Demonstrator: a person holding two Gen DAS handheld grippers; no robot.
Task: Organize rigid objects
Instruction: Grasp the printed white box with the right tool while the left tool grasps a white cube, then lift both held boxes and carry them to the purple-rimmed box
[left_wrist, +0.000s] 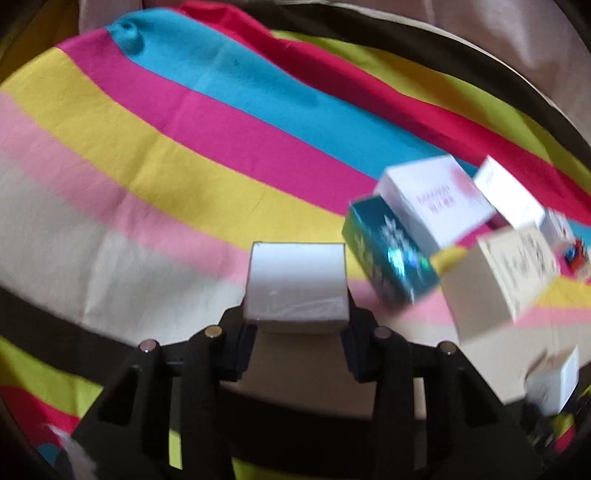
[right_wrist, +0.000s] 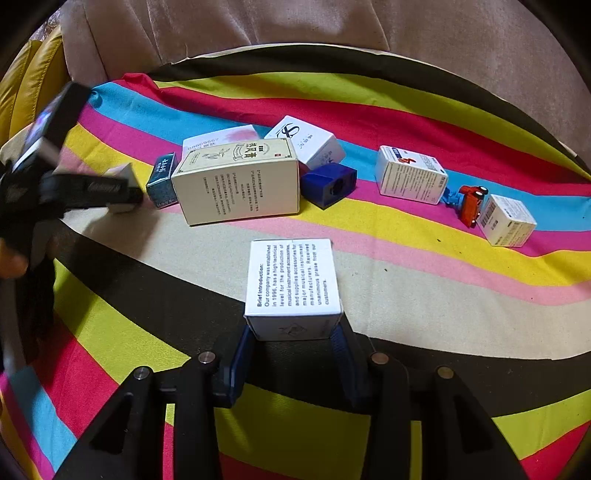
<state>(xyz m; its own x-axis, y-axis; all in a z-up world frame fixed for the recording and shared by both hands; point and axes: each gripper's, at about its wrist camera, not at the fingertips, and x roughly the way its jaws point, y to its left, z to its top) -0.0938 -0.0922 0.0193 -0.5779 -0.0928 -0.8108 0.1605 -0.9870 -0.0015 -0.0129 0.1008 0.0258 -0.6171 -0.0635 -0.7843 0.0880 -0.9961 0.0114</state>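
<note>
Right wrist view: we see the right gripper (right_wrist: 293, 328) clenched on a white box with English print (right_wrist: 293, 275), held above the striped cloth (right_wrist: 424, 317). Beyond it, a large cream box (right_wrist: 236, 184) lies beside a teal box (right_wrist: 162, 181) and a blue sharpener (right_wrist: 328, 182); a red toy car (right_wrist: 471, 203) sits far right. Left wrist view: the left gripper (left_wrist: 295, 325) grasps a plain white box (left_wrist: 297, 282), just left of the teal box.

I see the cloth (right_wrist: 406, 280) striped black, lime, red, blue, magenta, yellow, pink and cream. Cream box (right_wrist: 236, 184): black print. Sharpener (right_wrist: 328, 182): dark blue. Toy car (right_wrist: 471, 203): red.
</note>
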